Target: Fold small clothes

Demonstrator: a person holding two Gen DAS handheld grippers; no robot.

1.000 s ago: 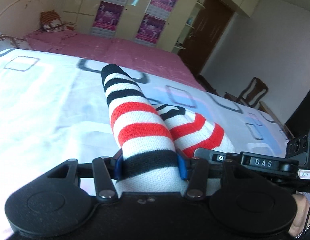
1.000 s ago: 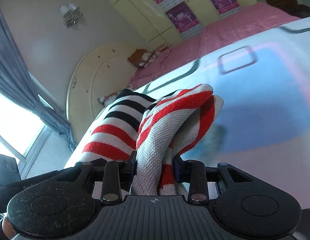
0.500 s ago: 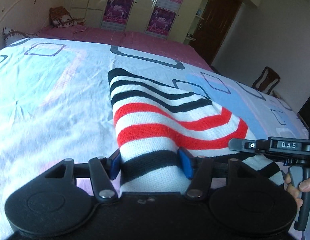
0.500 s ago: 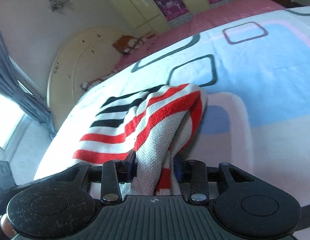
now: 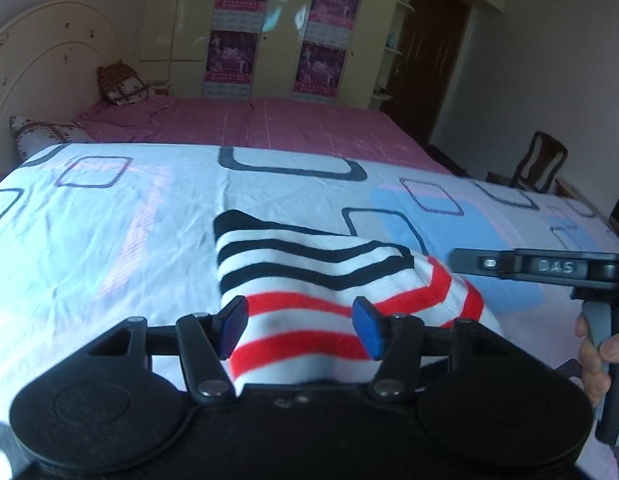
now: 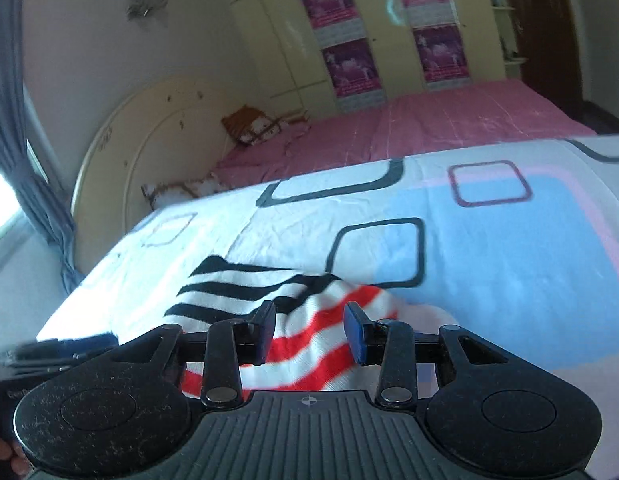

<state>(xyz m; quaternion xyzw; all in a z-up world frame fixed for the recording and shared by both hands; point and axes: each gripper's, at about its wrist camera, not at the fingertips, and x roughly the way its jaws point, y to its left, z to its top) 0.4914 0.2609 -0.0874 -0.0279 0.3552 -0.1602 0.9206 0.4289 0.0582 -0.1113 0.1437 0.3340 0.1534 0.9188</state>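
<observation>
Striped garment (image 5: 309,276) lies on bedsheet (image 5: 109,240). Left gripper (image 5: 299,330) has just been closing, yet jaws spread, pads clear of knit. Right gripper (image 6: 311,332) likewise spread, nothing pinched.

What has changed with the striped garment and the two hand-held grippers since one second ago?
The striped garment, bunched up between both tools before, now lies spread flatter on the patterned bed sheet. The left hand-held gripper and the right hand-held gripper have let go of it: their pads now stand apart from the cloth, which still lies between them. The room behind is unchanged.
</observation>
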